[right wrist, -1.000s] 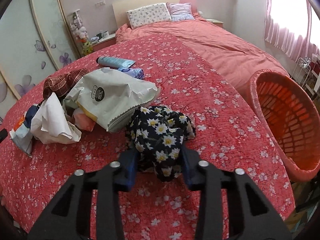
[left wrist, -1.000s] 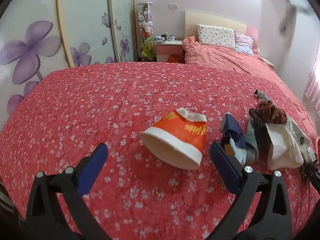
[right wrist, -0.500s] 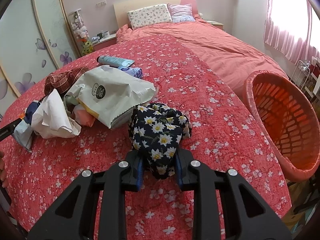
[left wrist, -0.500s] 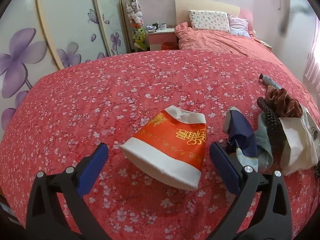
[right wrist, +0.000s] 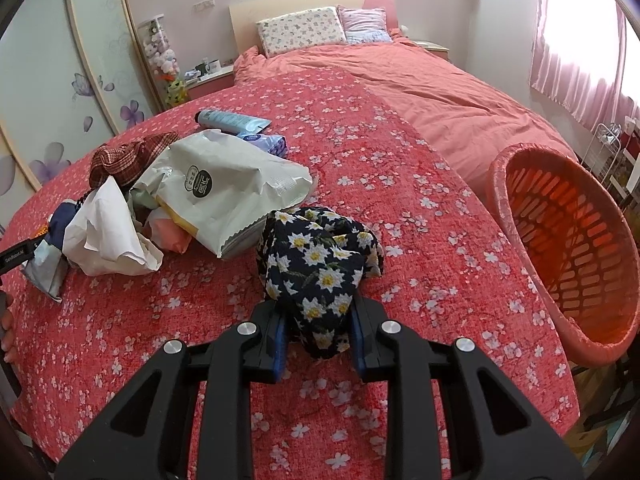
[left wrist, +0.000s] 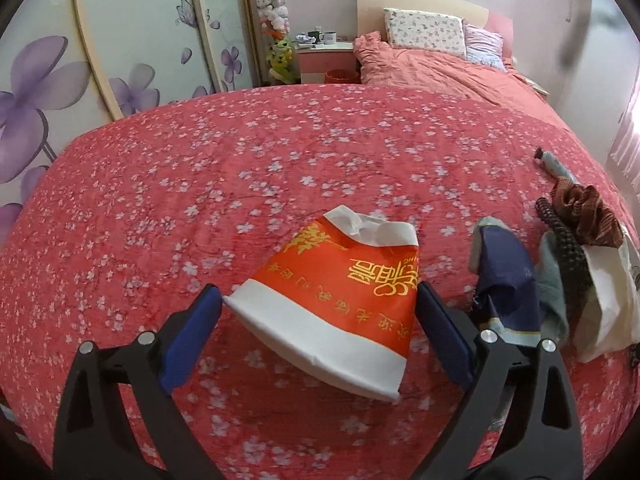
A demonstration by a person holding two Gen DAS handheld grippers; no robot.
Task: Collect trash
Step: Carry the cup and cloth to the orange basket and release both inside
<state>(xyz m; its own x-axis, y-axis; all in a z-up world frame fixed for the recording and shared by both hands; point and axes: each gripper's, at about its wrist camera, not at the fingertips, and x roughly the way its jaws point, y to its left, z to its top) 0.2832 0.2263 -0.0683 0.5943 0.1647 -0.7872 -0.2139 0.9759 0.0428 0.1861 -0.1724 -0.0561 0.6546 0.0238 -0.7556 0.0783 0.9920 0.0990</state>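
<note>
An orange and white paper bag lies on the red flowered bedspread. My left gripper is open, with its blue pads on either side of the bag's wide end. My right gripper is shut on a black daisy-print cloth and holds it just above the bedspread. A pile of trash lies to its left: a white plastic bag, crumpled white paper, a plaid cloth, a blue tube.
An orange slotted basket stands off the bed's right edge. In the left wrist view a navy and teal wrapper lies right of the paper bag. Pillows, a nightstand and flowered wardrobe doors stand at the back.
My left gripper has moved forward until its pads flank the paper bag. My right gripper has closed tighter on the daisy cloth and lifted it slightly.
</note>
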